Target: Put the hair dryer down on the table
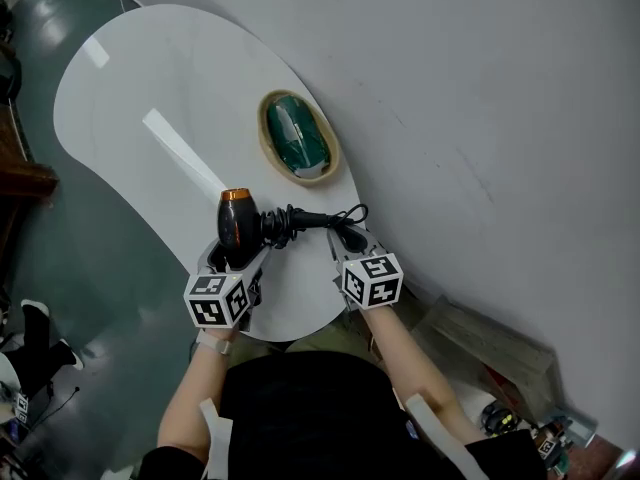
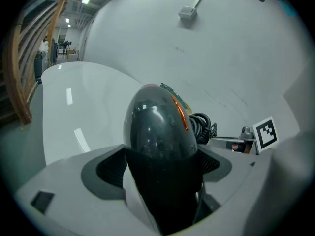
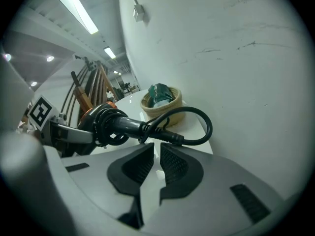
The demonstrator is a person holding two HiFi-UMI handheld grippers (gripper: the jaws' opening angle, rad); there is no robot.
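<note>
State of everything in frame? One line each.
left gripper: shut on hair dryer
hair dryer: held over table, not released
cord: bundled at handle, end looped free
right gripper: shut, empty, by cord
basket: upright on table, green item inside

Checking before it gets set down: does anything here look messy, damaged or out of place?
Nothing looks spilled or broken. Only the cord of the hair dryer is untidy: bunched around the handle, with a loose loop sticking out past the right gripper, whose jaws are nearly together and empty. The left gripper clamps its body.
</note>
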